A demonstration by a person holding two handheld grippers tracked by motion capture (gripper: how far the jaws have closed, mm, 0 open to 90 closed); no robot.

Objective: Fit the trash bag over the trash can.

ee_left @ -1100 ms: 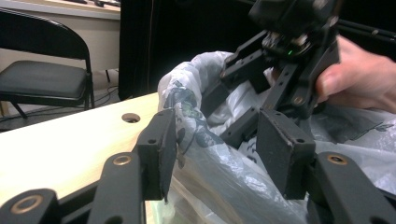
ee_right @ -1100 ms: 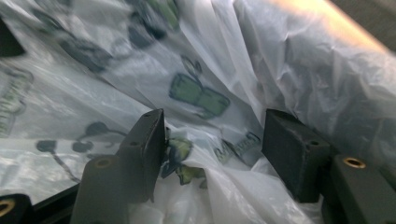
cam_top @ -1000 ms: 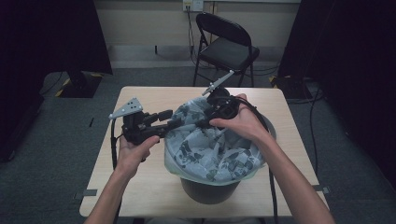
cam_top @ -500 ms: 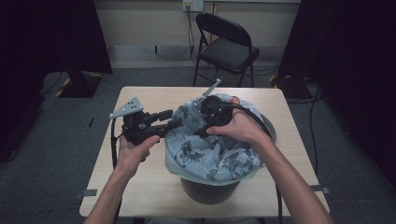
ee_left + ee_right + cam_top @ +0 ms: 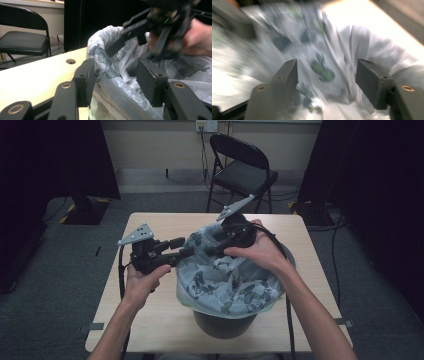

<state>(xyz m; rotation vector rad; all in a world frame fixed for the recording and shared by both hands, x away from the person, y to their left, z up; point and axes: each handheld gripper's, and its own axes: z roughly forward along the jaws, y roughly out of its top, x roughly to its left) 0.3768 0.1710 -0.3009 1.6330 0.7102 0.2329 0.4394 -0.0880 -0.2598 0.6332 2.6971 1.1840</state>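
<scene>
So the job here looks like fitting the printed plastic bag (image 5: 235,287) over the rim of the dark bin (image 5: 224,324), which sits on the worktop (image 5: 150,315) right at the person's edge. The bag is bunched inside and over the top of the bin, with its left edge pulled up and out. The left tool (image 5: 186,247) sits level at that left edge, jaws spread, with a fold of bag running between its pads (image 5: 87,77); from its own view they don't look pressed onto the plastic, so I'd call it open around the film, parked there to catch the edge. The right tool (image 5: 214,251) hangs over the far side of the bag, pointing down into it, and its jaws have just been closing a bit, but its view is blurry and shows them apart with crumpled bag between, nothing pinched. My guess is it's lining up for a grab so the rim can be stretched outward.
</scene>
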